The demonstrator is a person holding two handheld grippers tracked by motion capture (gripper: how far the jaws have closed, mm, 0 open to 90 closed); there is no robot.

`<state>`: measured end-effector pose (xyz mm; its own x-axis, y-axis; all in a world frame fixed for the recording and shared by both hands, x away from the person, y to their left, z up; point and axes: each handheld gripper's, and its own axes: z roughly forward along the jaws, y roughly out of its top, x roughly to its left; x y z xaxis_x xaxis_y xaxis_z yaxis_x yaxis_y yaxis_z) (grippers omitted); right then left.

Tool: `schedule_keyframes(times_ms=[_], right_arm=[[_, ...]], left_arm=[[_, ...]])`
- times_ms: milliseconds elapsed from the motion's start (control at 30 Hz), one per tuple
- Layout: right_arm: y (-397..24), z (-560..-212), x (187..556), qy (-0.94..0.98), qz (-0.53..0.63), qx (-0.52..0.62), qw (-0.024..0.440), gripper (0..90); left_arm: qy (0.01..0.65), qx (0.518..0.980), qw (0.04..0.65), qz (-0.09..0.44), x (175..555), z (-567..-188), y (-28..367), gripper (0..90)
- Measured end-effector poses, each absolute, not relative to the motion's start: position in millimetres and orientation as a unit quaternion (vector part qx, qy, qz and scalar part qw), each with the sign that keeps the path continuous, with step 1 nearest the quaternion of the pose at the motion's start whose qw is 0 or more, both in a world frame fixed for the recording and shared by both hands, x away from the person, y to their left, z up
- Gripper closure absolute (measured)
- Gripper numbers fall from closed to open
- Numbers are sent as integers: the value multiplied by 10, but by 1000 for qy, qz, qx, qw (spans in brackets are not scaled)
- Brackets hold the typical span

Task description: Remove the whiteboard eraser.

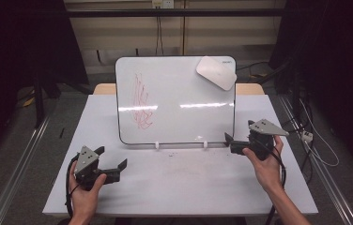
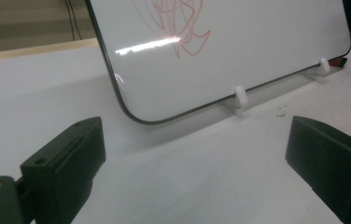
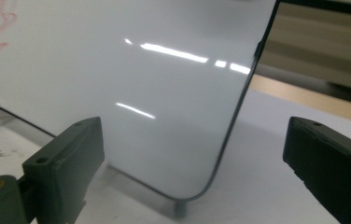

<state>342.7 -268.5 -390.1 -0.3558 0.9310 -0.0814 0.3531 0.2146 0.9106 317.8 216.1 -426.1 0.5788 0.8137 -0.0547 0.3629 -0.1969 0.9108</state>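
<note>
A whiteboard (image 1: 179, 101) stands tilted back on two small white feet (image 1: 157, 144) in the middle of the white table (image 1: 179, 183). Red scribble (image 1: 140, 103) covers its left part, and a white oval eraser (image 1: 216, 72) clings to its top right corner. My left gripper (image 1: 113, 157) rests open at the front left, aimed at the board's lower left corner (image 2: 136, 116) with nothing between its jaws. My right gripper (image 1: 239, 131) is held off the table by the board's lower right corner (image 3: 201, 189), open and holding nothing.
Bare tabletop lies in front of the board and between the two hands. A wooden edge (image 1: 249, 88) shows behind the board. Cables (image 1: 315, 140) lie on the floor to the right, and metal rails (image 1: 19, 164) run along both sides of the table.
</note>
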Motion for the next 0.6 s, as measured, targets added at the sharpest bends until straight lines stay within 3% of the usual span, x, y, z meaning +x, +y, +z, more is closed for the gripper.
schedule_keyframes(times_ms=[600], right_arm=[[-2518,-3559,3834,713,419,429,364,26]], left_arm=[[398,742,489,227,3184,-4269,2154,47]])
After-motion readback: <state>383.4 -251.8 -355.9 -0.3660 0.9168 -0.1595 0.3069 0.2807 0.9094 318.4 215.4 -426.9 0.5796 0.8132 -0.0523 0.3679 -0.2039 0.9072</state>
